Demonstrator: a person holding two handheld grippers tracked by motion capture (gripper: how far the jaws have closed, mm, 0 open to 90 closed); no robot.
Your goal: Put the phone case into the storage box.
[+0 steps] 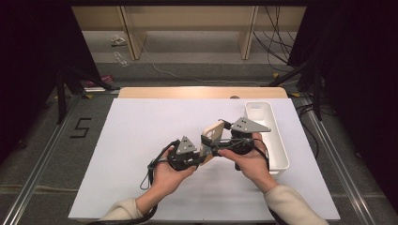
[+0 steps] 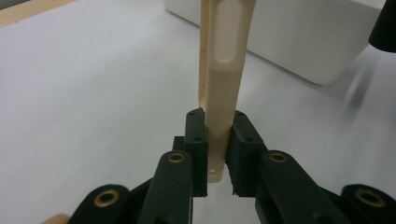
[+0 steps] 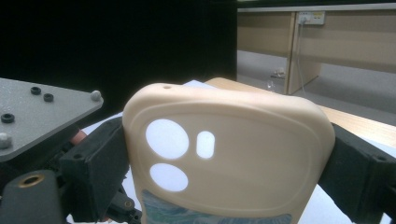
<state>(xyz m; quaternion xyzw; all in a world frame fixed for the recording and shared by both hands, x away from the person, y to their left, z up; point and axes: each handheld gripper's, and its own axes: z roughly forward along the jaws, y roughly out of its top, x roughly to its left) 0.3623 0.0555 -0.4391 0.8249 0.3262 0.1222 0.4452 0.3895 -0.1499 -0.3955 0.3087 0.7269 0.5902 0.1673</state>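
A cream phone case (image 1: 212, 133) with camera cut-outs is held just above the white table sheet (image 1: 141, 140), between both grippers. My left gripper (image 1: 202, 157) is shut on the case's lower end; in the left gripper view the case (image 2: 224, 70) stands edge-on and upright between the pads (image 2: 196, 135). My right gripper (image 1: 210, 142) comes in from the right. In the right gripper view its two jaws press the case (image 3: 229, 154) by its two long sides, spanning its width, and the case's back faces the camera.
A white rectangular bin (image 1: 277, 140) stands at the sheet's right side, close behind my right hand; it also appears behind the case as the bin (image 2: 299, 42). A strip of wooden tabletop (image 1: 187, 92) runs along the far edge. Dark curtains flank the table.
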